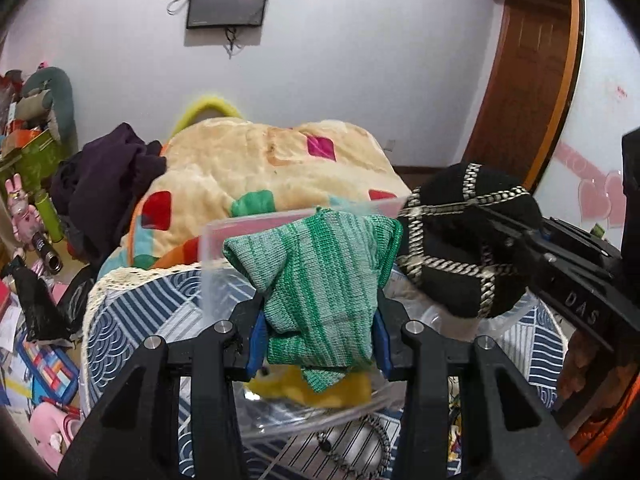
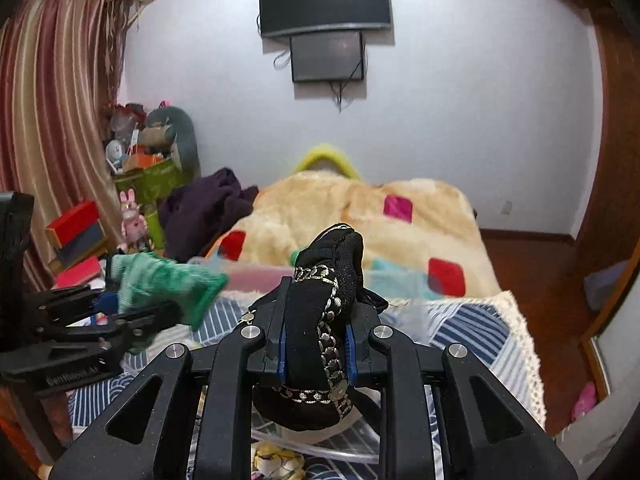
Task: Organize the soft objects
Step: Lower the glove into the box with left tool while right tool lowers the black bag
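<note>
My left gripper (image 1: 318, 322) is shut on a green knitted cloth (image 1: 320, 276) and holds it above a clear plastic box (image 1: 224, 240) on the blue patterned table. A yellow soft item (image 1: 324, 390) lies in the box below it. My right gripper (image 2: 316, 344) is shut on a black knitted piece with silver trim (image 2: 320, 300), held above the table. In the left wrist view the black piece (image 1: 460, 240) hangs at the right, beside the green cloth. In the right wrist view the green cloth (image 2: 168, 284) and the left gripper (image 2: 120, 316) are at the left.
A cream blanket with coloured squares (image 1: 272, 168) covers the bed behind the table, with a dark purple garment (image 1: 104, 176) on its left. Toys and boxes (image 2: 136, 184) crowd the left side. A wooden door (image 1: 528, 60) is at the right. A chain (image 1: 360, 448) lies on the tablecloth.
</note>
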`<state>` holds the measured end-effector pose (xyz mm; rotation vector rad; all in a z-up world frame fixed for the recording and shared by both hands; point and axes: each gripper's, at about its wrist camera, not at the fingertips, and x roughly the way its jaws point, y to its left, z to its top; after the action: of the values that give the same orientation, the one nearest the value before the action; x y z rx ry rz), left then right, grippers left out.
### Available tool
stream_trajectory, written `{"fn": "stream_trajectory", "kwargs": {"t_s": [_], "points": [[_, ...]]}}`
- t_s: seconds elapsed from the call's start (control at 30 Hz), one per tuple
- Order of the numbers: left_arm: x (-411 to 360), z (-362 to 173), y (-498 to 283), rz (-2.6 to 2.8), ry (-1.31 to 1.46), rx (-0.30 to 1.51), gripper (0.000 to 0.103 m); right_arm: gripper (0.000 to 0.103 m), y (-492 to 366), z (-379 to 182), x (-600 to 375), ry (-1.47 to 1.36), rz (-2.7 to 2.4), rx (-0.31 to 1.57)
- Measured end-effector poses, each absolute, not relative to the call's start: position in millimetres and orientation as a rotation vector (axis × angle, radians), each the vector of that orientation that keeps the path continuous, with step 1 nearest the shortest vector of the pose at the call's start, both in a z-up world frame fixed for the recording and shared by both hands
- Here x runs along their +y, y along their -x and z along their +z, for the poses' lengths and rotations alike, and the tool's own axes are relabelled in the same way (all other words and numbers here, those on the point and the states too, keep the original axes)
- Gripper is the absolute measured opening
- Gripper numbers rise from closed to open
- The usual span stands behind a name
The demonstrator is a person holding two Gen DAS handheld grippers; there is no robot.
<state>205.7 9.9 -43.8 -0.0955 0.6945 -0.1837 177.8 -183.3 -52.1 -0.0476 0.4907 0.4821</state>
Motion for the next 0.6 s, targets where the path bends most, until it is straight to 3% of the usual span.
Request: {"fn": "stream_trajectory", "kwargs": {"t_s": [0.33,0.6], "points": [[-7,-62,-232,-0.194,0.070,0.771,0.043,0.019,-194,-77,-178,0.089,0.483,0.613],[-3,-63,-229,-0.176,0.076,0.788,0.059,0.020,-190,-82,-184,0.115,0.471,0.653]]}}
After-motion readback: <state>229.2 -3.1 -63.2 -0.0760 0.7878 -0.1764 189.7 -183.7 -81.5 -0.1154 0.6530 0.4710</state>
